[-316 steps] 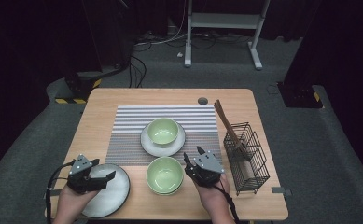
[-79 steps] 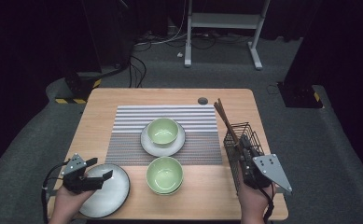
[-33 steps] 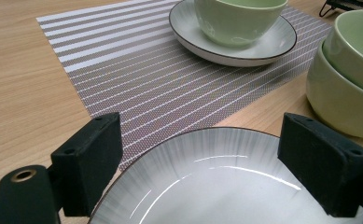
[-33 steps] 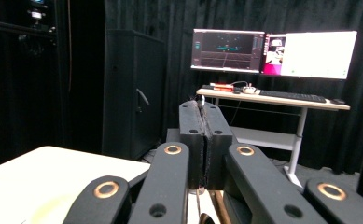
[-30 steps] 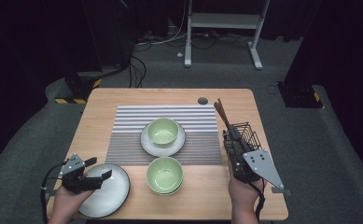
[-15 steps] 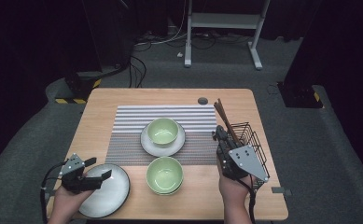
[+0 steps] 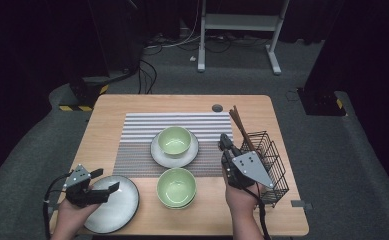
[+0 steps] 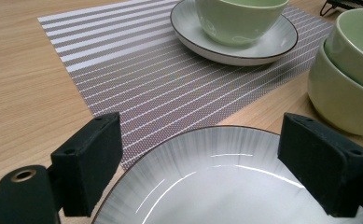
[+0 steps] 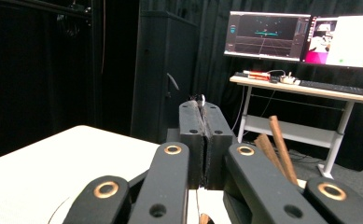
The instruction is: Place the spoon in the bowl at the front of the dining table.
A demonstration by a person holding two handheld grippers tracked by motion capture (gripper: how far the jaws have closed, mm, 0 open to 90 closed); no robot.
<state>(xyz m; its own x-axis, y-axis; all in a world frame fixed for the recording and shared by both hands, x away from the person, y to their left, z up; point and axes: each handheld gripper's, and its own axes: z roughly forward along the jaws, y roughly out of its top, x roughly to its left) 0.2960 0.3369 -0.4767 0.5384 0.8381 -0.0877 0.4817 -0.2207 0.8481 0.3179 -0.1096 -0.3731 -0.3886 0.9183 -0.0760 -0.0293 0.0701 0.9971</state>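
Standing beside the wire basket [image 7: 267,160] with jaws pressed shut on nothing I can make out, the right gripper [image 7: 225,141] has the chopsticks [image 7: 239,125] just behind it, leaning in that basket, while the left gripper [image 7: 104,181] gapes over the plate [image 7: 117,210].

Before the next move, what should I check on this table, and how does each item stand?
1. Left gripper jaws open: ok.
2. Plate rim between the left jaws, pads not pressing on it: ok.
3. Right gripper jaws shut, beside the basket: ok.
4. Anything pinched in the right jaws: cannot tell.
5. Chopsticks standing in the basket, leaning out of its far end: ok.
6. Mat flat, with one bowl on its saucer: ok.
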